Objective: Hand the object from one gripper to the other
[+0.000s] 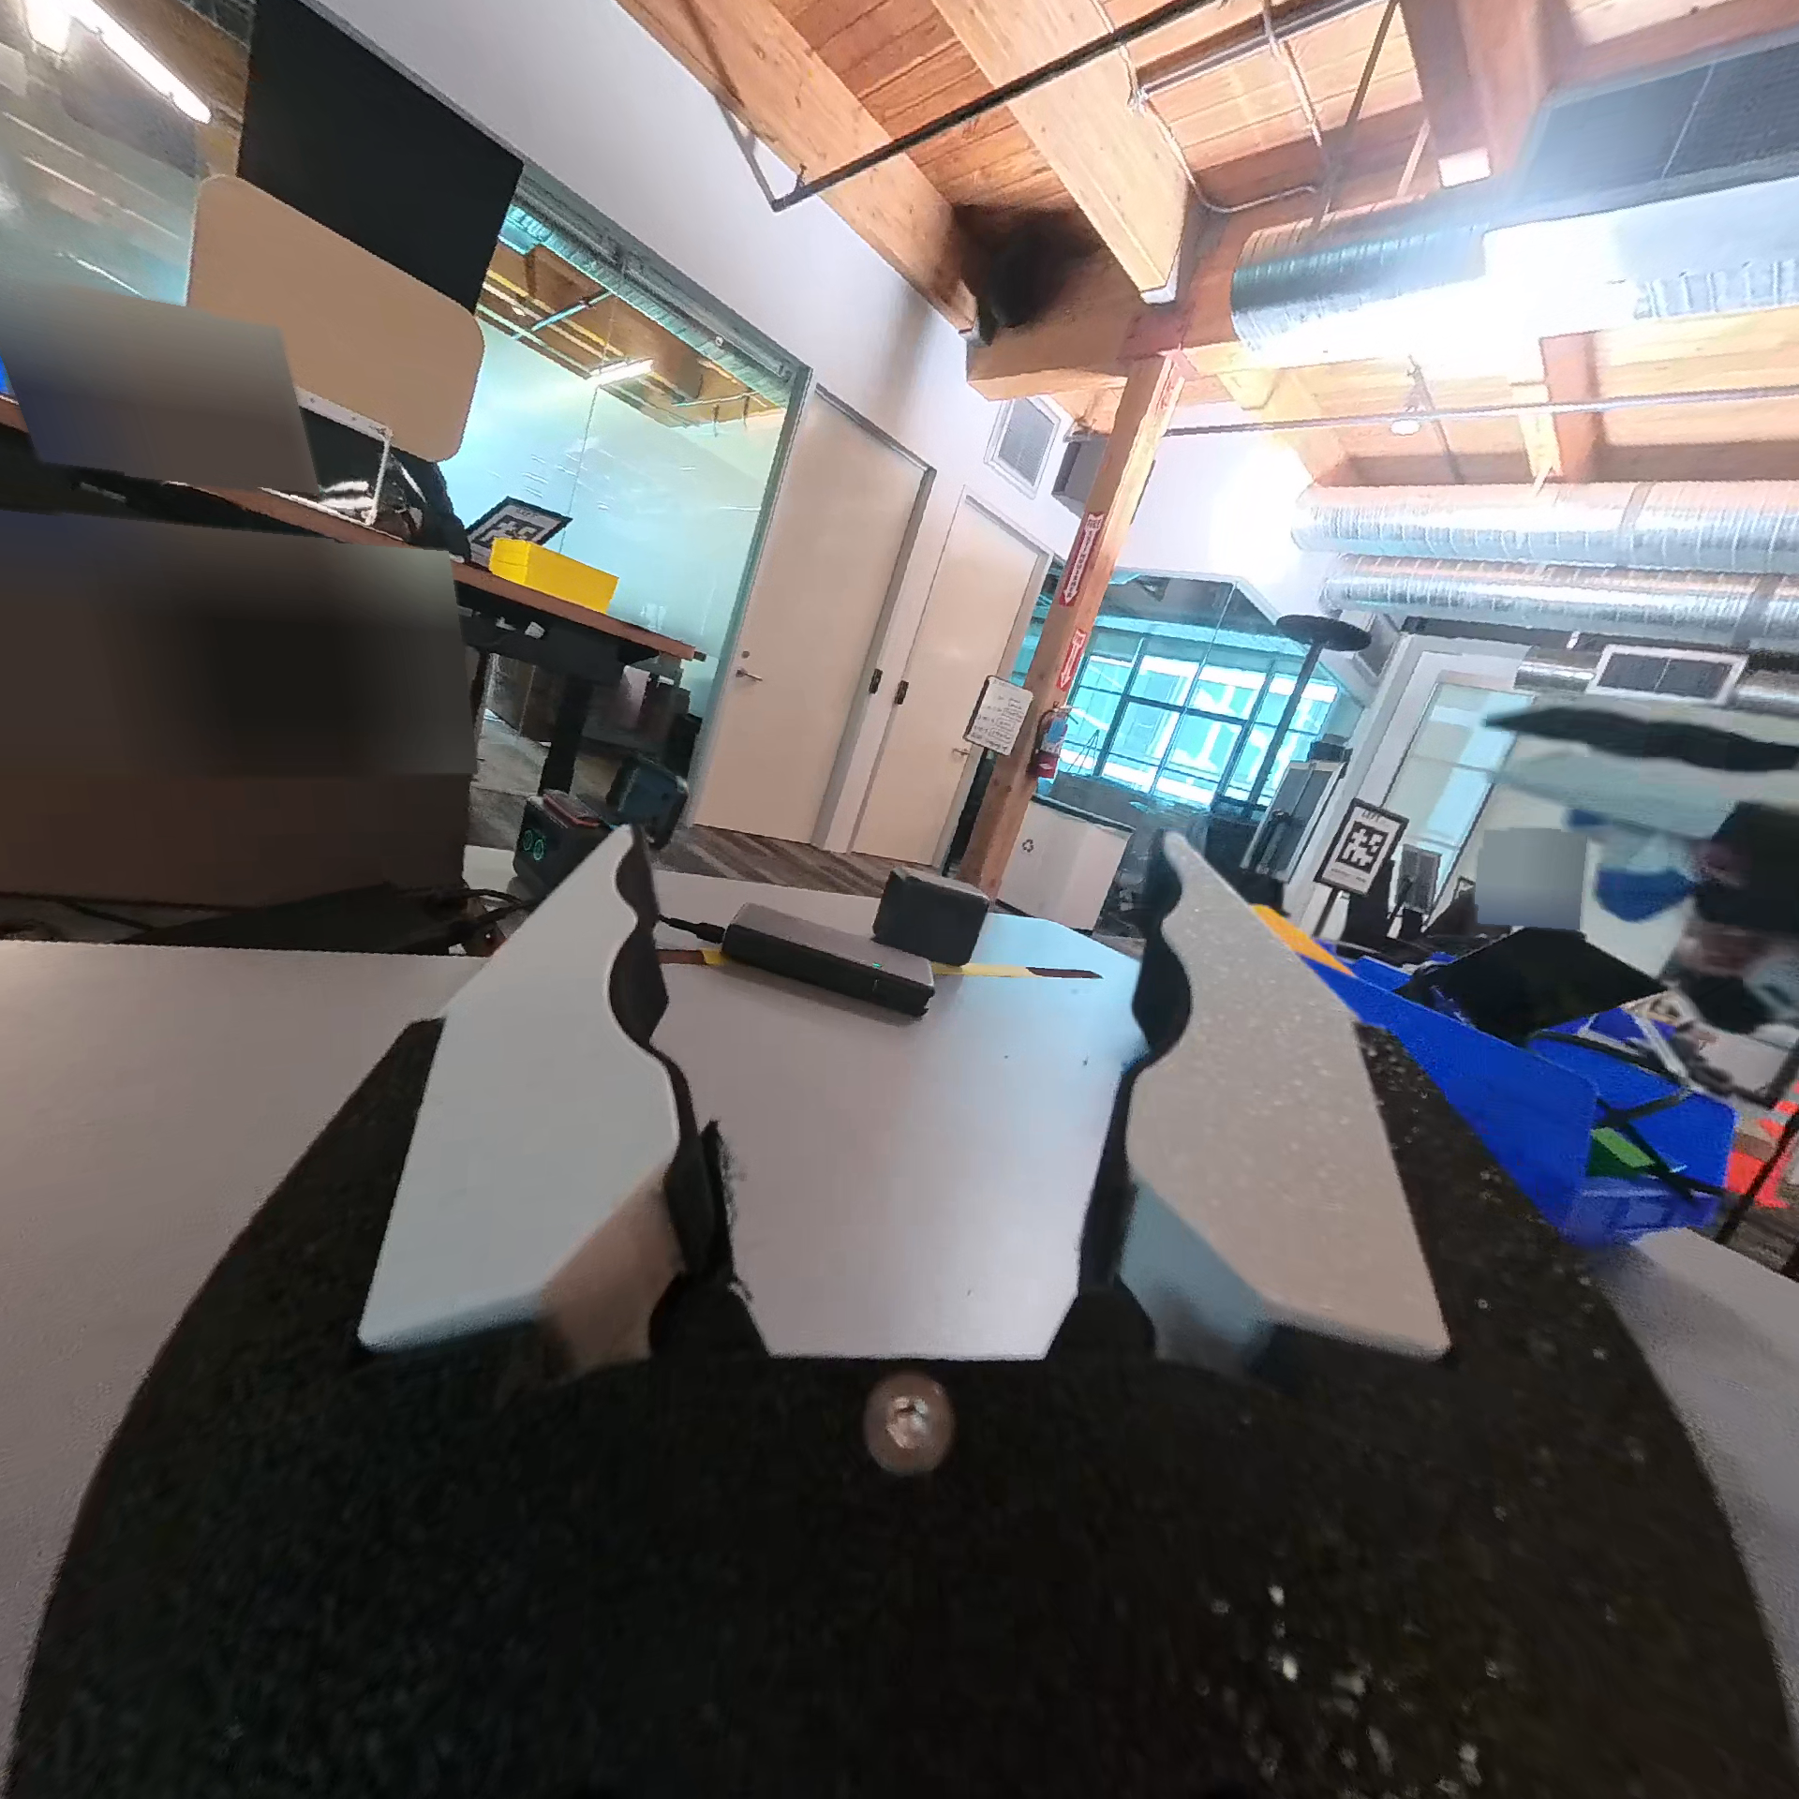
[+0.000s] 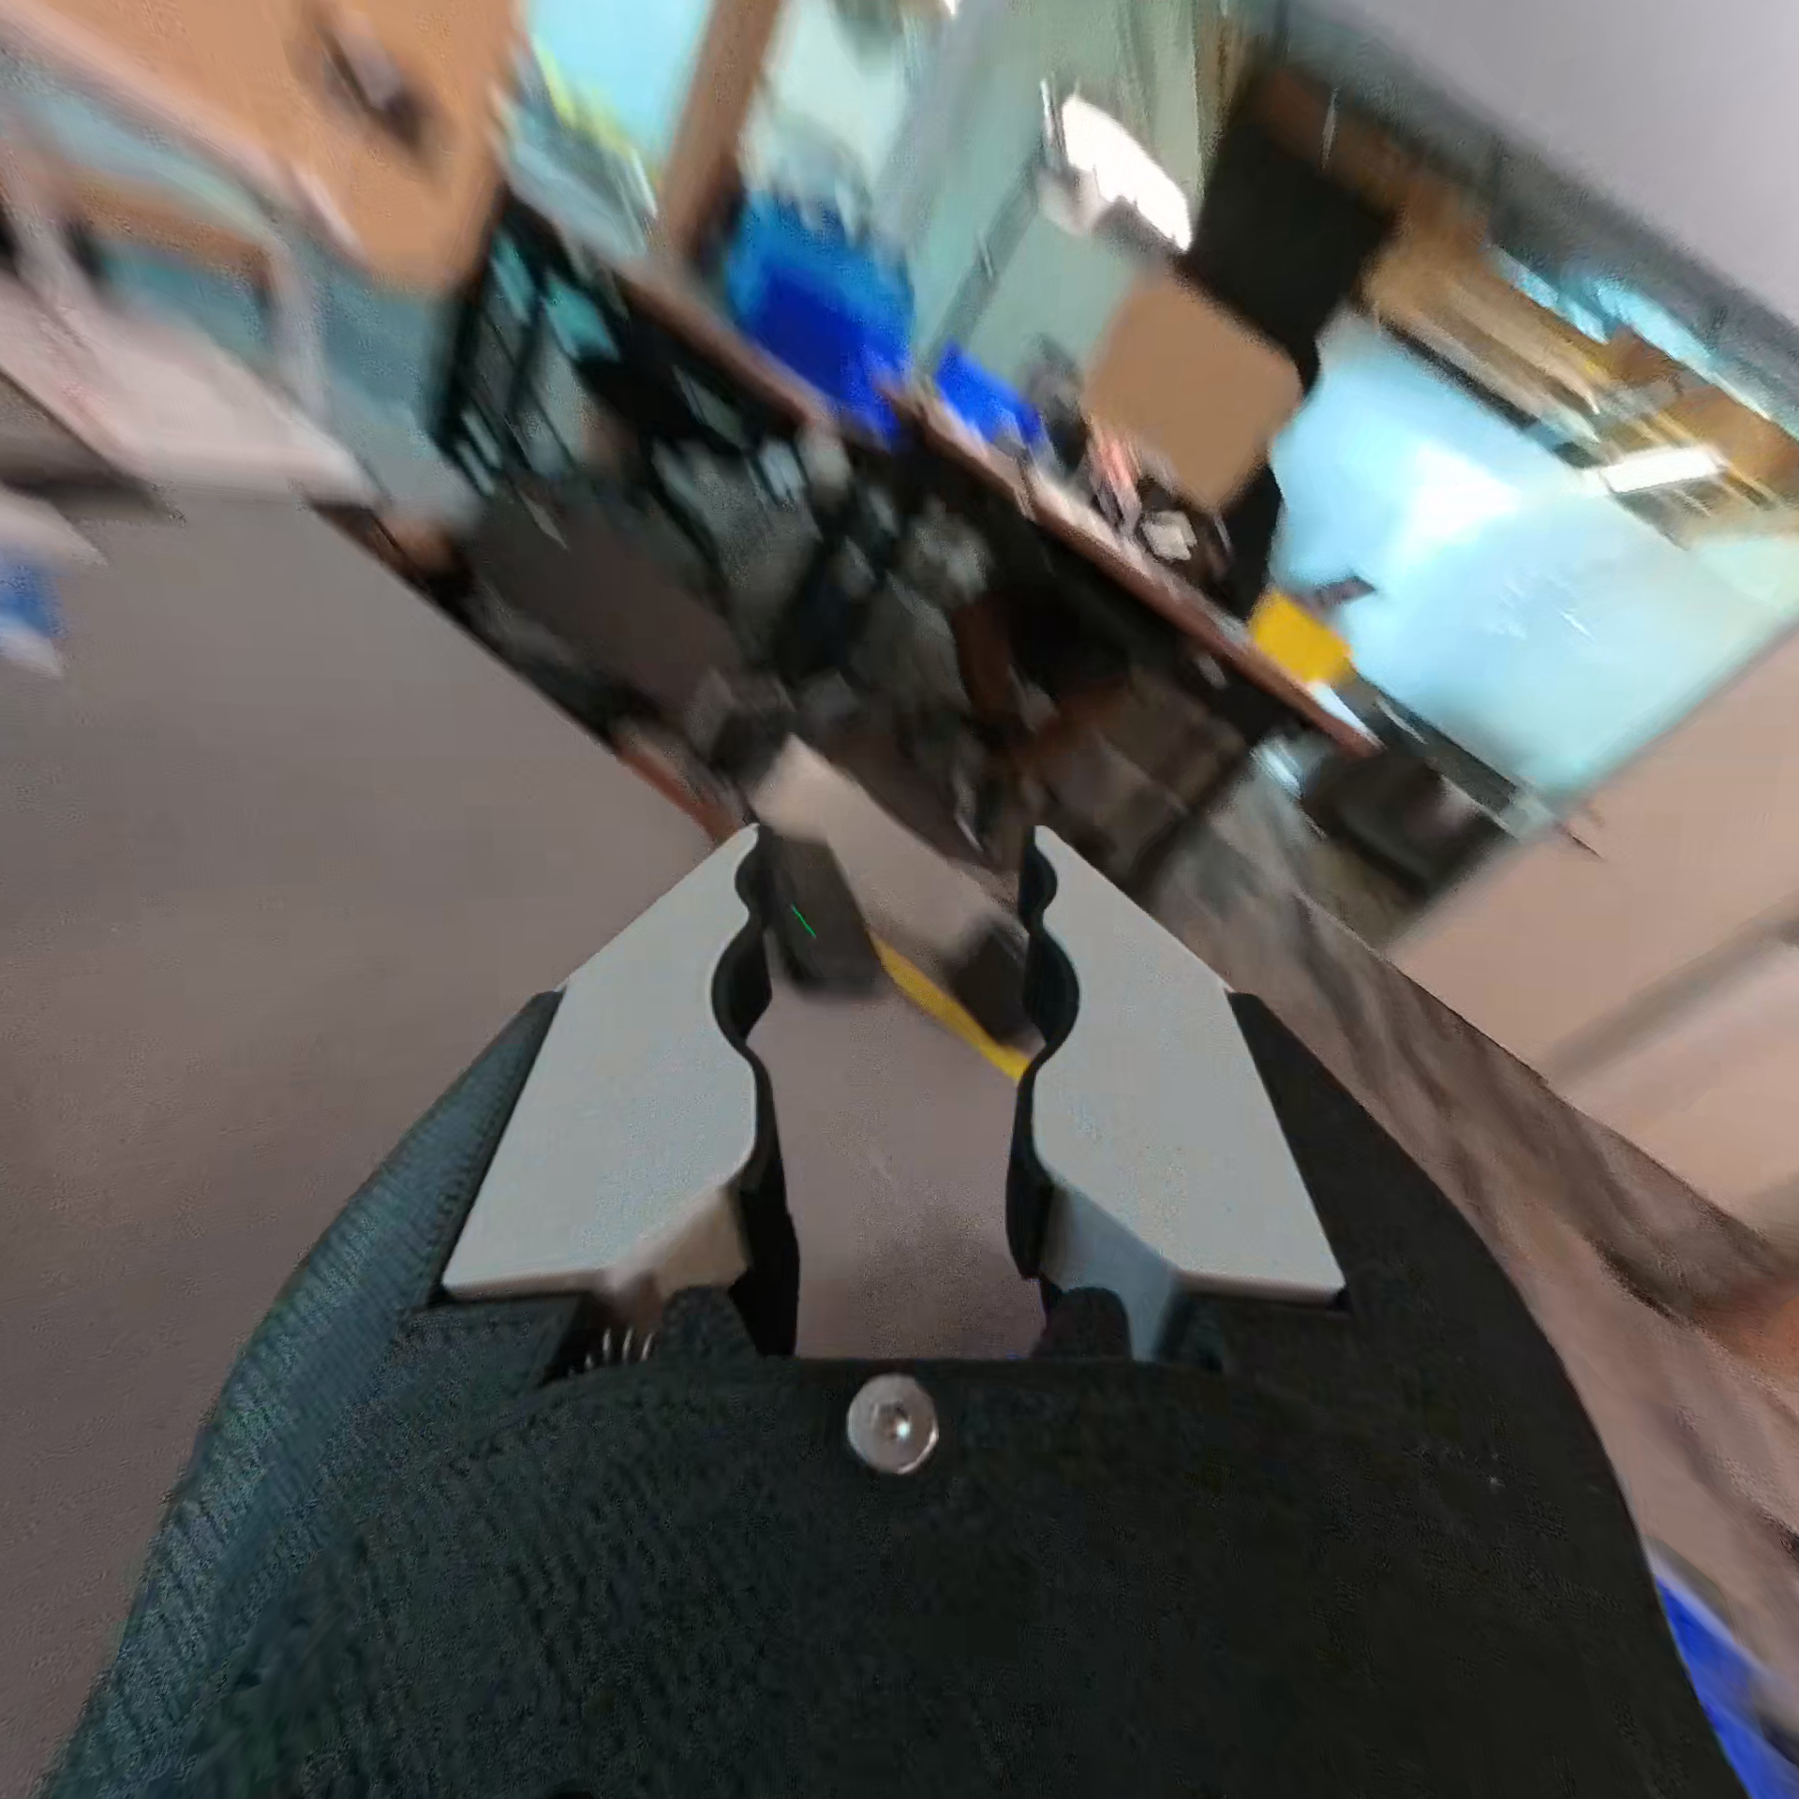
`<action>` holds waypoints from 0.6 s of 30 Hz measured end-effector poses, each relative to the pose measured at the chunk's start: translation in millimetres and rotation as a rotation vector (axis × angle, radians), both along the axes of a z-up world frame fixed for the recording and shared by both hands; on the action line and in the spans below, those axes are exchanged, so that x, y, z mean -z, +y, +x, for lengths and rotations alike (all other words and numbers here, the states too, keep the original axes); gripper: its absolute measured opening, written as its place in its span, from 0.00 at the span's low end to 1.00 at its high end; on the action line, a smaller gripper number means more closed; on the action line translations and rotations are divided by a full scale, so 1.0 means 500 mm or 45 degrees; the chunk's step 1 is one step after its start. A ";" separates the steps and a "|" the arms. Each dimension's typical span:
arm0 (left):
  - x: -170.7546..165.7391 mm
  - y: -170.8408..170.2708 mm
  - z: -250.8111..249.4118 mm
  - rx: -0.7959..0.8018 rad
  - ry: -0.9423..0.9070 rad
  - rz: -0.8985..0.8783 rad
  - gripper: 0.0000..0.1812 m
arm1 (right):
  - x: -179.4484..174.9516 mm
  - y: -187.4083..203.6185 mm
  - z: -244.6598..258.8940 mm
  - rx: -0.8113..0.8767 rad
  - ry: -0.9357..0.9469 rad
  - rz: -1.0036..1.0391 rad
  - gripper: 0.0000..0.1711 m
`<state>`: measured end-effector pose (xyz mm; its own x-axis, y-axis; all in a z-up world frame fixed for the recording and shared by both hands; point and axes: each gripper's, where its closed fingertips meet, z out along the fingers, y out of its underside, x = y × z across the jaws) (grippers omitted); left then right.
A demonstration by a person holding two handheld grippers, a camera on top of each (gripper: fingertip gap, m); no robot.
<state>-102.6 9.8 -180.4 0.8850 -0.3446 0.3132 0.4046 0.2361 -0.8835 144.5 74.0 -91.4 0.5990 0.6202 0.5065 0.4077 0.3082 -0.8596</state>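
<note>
Overhead, both hand-held grippers empty, left hand-held gripper (image 1: 900,876) spread wide, right hand-held gripper (image 2: 896,847) partly open (blurred), blue bin (image 1: 1519,1081) holding cables

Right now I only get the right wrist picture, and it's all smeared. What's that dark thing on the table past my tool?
Observer: A flat dark device lying on the grey table, with a cable plugged into its left end.
Operator: Anything else near it?
Observer: A small black box stands just behind it.
Operator: Does the left tool hold anything?
Observer: No, it is open, with nothing between its fingers.
</note>
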 end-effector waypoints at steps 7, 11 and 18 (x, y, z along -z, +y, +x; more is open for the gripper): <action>0.000 0.000 0.010 -0.015 0.060 -0.004 0.52 | 0.034 -0.004 -0.258 -0.333 0.665 -0.032 0.28; -0.002 -0.003 0.008 -0.026 0.069 0.002 0.53 | 0.110 0.020 -0.341 -0.345 0.739 -0.133 0.29; -0.007 -0.003 0.014 -0.067 0.146 0.003 0.53 | 0.163 0.011 -0.345 -0.480 0.782 -0.243 0.32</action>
